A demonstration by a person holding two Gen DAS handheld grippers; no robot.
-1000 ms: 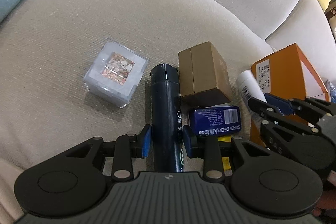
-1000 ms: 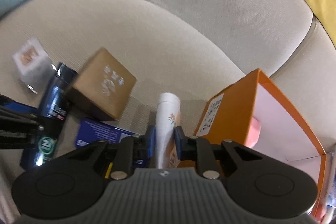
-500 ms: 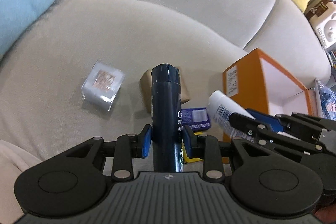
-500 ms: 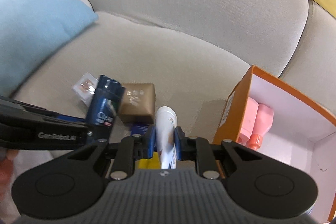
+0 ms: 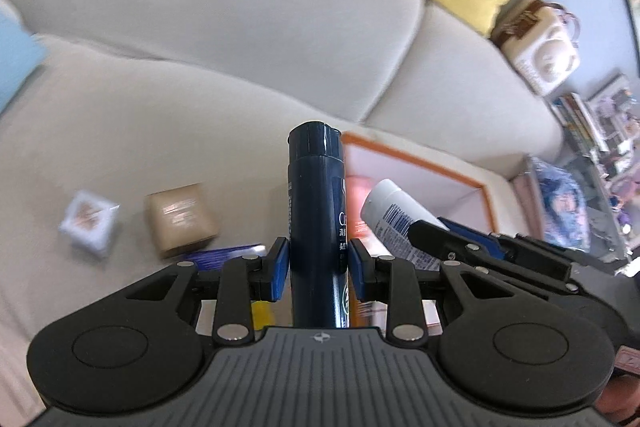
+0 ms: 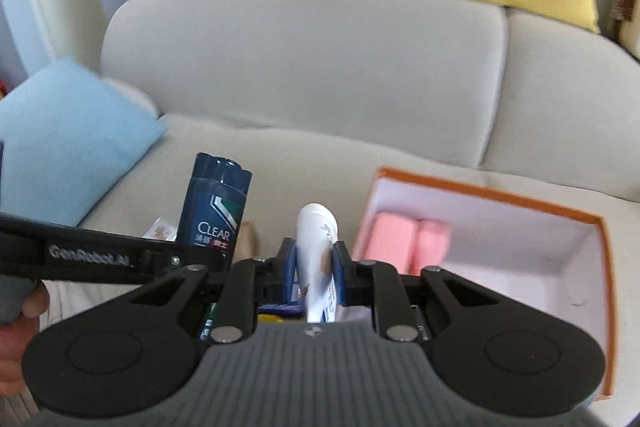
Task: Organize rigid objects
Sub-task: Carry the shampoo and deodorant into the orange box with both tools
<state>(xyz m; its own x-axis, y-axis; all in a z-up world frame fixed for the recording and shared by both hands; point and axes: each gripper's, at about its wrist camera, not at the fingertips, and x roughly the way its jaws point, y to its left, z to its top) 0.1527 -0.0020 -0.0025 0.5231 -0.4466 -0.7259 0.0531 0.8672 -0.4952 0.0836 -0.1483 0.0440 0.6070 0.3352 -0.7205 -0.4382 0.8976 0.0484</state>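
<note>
Bottle pinched lengthwise in the left gripper, tube likewise in the right gripper, which probably sits nearer the orange box.

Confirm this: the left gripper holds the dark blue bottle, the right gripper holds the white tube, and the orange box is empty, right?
Not quite: the orange box isn't empty. The right wrist view shows pink items inside. The left gripper does hold the dark blue bottle, the right gripper the white tube.

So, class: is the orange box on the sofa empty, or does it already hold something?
Not empty. The open orange box holds two pink items against its left inner wall; the rest of its white floor looks bare.
</note>
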